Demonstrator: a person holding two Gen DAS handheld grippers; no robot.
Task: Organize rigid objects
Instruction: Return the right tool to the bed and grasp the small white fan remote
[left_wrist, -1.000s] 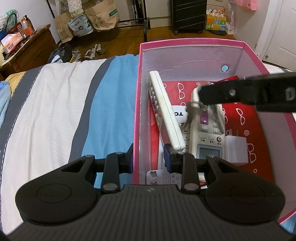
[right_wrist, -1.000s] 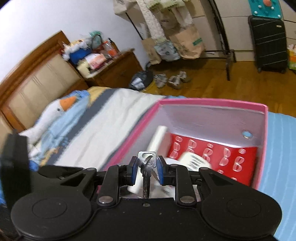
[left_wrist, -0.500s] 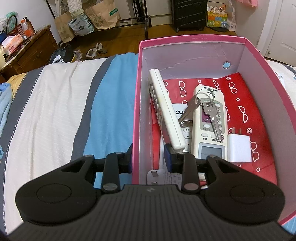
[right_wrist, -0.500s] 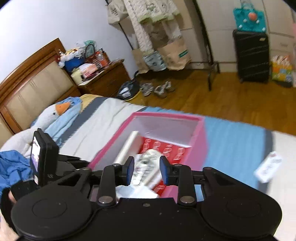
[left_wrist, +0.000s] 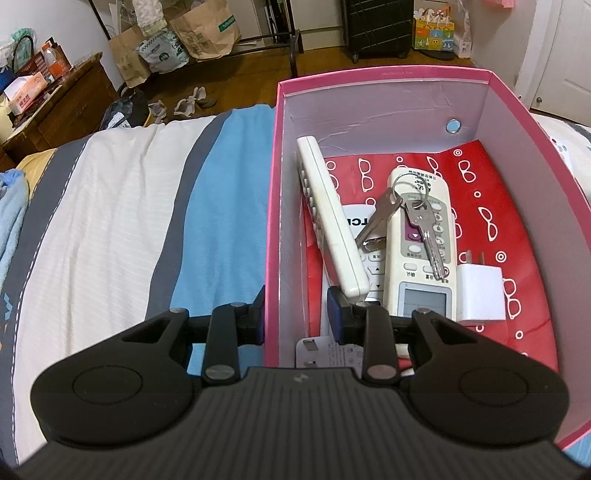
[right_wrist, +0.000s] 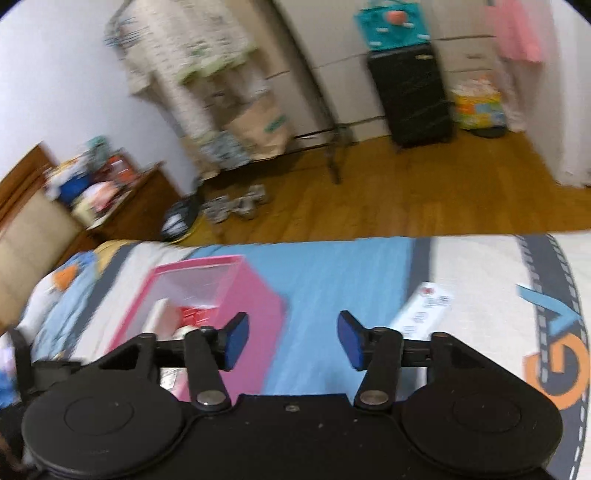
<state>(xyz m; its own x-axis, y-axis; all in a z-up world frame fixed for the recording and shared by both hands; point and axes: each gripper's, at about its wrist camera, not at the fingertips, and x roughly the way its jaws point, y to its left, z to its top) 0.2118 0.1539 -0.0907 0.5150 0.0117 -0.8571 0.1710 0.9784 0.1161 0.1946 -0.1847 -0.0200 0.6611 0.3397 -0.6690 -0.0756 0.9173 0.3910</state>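
A bedroom, wooden floor at the back, and up front a bed (left_wrist: 122, 206) under a striped cover of white, grey and blue. On the left of the cover the left gripper (left_wrist: 295, 317) straddles the near wall of the pink box (left_wrist: 271, 221), one finger outside, one inside, clamped on that wall. Inside the box, a slim white remote (left_wrist: 328, 218) leans along the left wall, then a bunch of keys (left_wrist: 402, 218) lies across a second, wider remote (left_wrist: 421, 251), ring at the top, blades fanned downward. Just right of that remote sits a white plug adapter (left_wrist: 480, 291) on the red paper (left_wrist: 517, 236) with the glasses pattern. Over to the right gripper (right_wrist: 291, 341), and the view is blurred: it hangs above the blue stripe, clear of the box (right_wrist: 207, 291) at its left, jaws just been opening and standing wide with nothing between them. Further right a white card (right_wrist: 424, 306) lies on the cover.
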